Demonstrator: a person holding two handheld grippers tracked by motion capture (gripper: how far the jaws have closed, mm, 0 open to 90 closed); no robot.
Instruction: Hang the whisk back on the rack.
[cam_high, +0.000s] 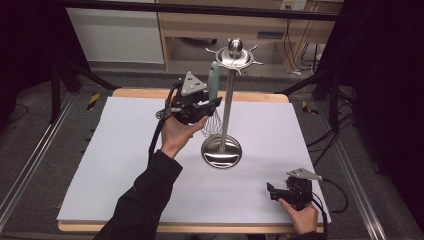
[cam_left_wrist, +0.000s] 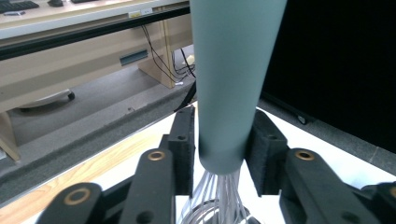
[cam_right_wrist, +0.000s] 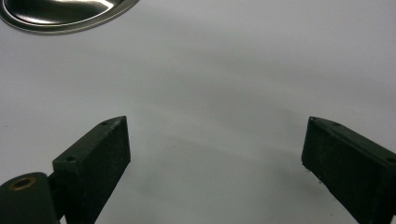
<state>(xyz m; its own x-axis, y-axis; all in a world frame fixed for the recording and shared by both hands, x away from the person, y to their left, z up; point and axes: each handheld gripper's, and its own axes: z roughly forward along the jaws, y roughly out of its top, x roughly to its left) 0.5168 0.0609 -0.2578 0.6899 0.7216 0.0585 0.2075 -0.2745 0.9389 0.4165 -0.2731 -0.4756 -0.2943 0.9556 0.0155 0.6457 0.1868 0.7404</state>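
A steel utensil stand (cam_high: 227, 100) rises from a round base (cam_high: 221, 152) in the middle of the white table (cam_high: 125, 150), topped by a ring of hooks (cam_high: 235, 56). A whisk with a pale green handle (cam_high: 214, 80) hangs upright just left of the pole, its wires (cam_high: 212, 126) pointing down and its top near a hook. My left gripper (cam_high: 212, 104) is shut on the handle's lower end. In the left gripper view the handle (cam_left_wrist: 233, 79) stands between the pads (cam_left_wrist: 184, 140), wires (cam_left_wrist: 219, 200) below. My right gripper (cam_high: 271, 191) rests open near the front right edge.
In the right gripper view the right gripper (cam_right_wrist: 215, 154) has wide-apart jaws over bare white table, with the stand's base (cam_right_wrist: 60, 14) at the top left. A wooden shelf unit (cam_high: 225, 30) with cables stands beyond the table. Black frame legs flank both sides.
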